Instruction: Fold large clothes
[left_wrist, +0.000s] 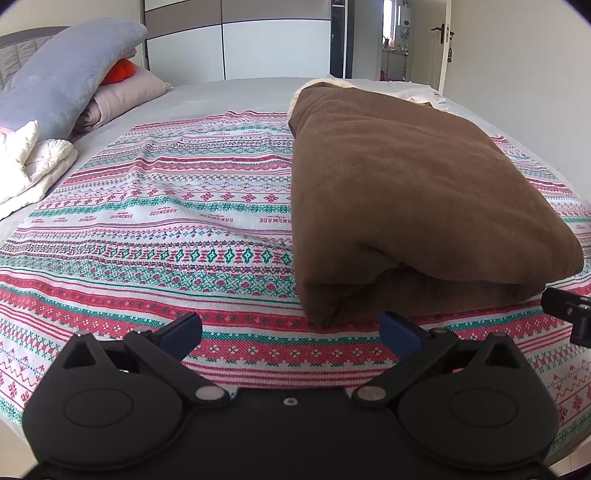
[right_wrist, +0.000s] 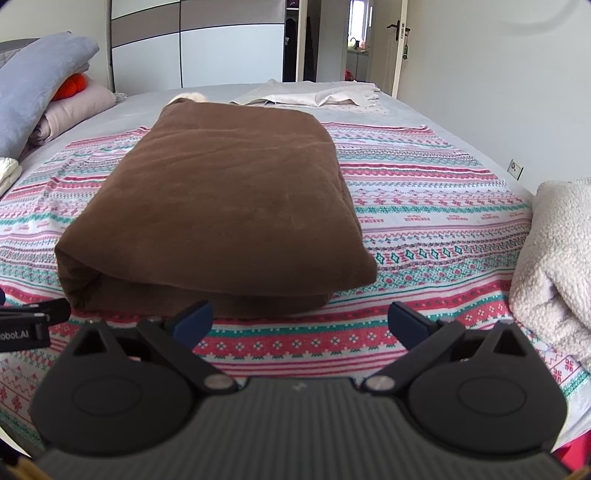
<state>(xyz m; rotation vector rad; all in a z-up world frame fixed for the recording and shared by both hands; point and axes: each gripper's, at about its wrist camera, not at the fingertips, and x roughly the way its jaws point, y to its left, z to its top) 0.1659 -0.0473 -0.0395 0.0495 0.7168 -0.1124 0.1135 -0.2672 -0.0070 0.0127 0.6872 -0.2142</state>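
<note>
while both jaws gape empty: left gripper (left_wrist: 290, 334), right gripper (right_wrist: 299, 321); brown garment (right_wrist: 218, 206), folded long, on patterned cloth (left_wrist: 147, 229). advice: pinch both near corners evenly, lift together.

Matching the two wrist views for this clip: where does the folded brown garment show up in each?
Left wrist: folded brown garment fills the right half, near edge just ahead of the open left gripper.
Right wrist: it lies centre-left, ahead of the open right gripper.
Shared landmark: orange cushion, upper left.
</note>
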